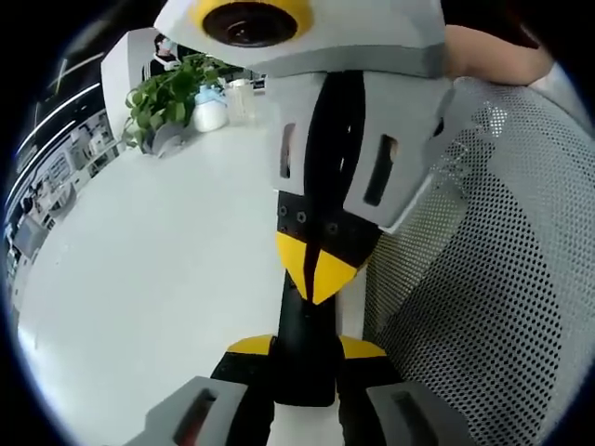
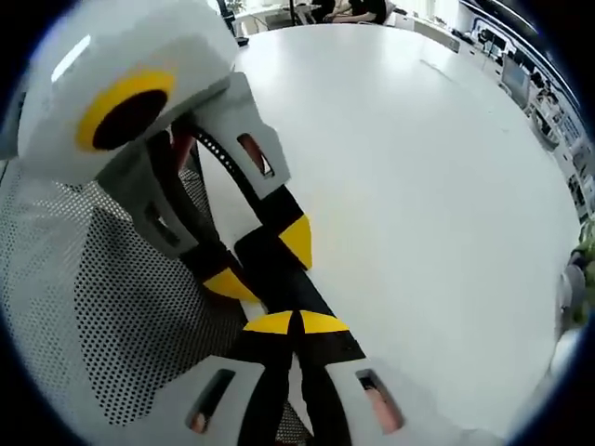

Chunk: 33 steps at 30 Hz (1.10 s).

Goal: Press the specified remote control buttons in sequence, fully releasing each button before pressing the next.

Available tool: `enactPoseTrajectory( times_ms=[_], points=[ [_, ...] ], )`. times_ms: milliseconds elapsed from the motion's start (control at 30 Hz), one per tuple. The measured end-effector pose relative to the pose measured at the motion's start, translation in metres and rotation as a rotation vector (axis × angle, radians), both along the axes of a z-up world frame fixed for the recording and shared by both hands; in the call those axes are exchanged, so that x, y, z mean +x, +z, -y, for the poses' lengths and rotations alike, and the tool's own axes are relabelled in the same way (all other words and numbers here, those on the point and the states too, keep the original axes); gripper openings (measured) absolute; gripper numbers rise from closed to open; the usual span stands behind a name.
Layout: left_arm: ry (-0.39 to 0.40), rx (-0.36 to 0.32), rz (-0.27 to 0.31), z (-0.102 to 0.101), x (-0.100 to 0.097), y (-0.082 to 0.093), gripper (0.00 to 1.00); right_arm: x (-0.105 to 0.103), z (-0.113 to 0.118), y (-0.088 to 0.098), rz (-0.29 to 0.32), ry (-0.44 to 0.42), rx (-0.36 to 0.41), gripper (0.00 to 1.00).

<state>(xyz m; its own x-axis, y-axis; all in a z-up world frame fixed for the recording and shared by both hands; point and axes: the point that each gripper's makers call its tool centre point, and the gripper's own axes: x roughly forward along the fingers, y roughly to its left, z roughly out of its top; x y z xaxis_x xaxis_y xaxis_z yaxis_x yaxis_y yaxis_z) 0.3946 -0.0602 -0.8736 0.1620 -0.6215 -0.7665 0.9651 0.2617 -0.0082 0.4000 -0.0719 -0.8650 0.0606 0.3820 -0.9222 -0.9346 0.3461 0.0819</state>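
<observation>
A slim black remote control [image 1: 302,367] is held over the white table's edge, clamped between the yellow-tipped jaws of my left gripper [image 1: 305,351]. My right gripper [image 1: 316,279] comes down from above, shut, and its yellow tips rest on the remote's upper end. In the right gripper view my own right gripper [image 2: 297,322] shows closed tips against the remote [image 2: 284,279], while the left gripper [image 2: 263,260] reaches in from the upper left and grips it from both sides. The buttons are hidden.
The white table [image 1: 149,260] spreads wide and bare [image 2: 418,186]. A grey mesh chair back [image 1: 493,279] stands close beside the grippers [image 2: 102,307]. At the far end are a green plant [image 1: 167,98], a white pot [image 1: 209,113] and a seated person [image 1: 165,56].
</observation>
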Motion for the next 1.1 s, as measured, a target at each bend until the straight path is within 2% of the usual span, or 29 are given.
enactPoseTrajectory(
  times_ms=[133, 500, 567, 833, 1100],
  points=[
    [0.0, 0.002, -0.001, 0.0002, 0.0, 0.0004, 0.24, -0.0006, 0.0005, -0.0001, -0.011, 0.007, 0.003, 0.0],
    [0.004, 0.0, -0.005, 0.0003, 0.0007, 0.0001, 0.25, -0.0006, -0.0001, -0.0009, 0.007, 0.027, 0.015, 0.0],
    [0.004, -0.001, -0.004, 0.0007, 0.0007, 0.0002, 0.25, -0.0008, -0.0005, -0.0011, 0.023, 0.054, 0.014, 0.0],
    [0.014, -0.011, -0.002, 0.0004, 0.0006, 0.0007, 0.25, 0.0002, 0.0007, 0.0006, -0.014, -0.018, 0.003, 0.0],
    [0.012, -0.011, -0.001, 0.0004, 0.0004, 0.0005, 0.25, -0.0016, -0.0001, -0.0009, 0.007, 0.015, 0.003, 0.0]
  ],
)
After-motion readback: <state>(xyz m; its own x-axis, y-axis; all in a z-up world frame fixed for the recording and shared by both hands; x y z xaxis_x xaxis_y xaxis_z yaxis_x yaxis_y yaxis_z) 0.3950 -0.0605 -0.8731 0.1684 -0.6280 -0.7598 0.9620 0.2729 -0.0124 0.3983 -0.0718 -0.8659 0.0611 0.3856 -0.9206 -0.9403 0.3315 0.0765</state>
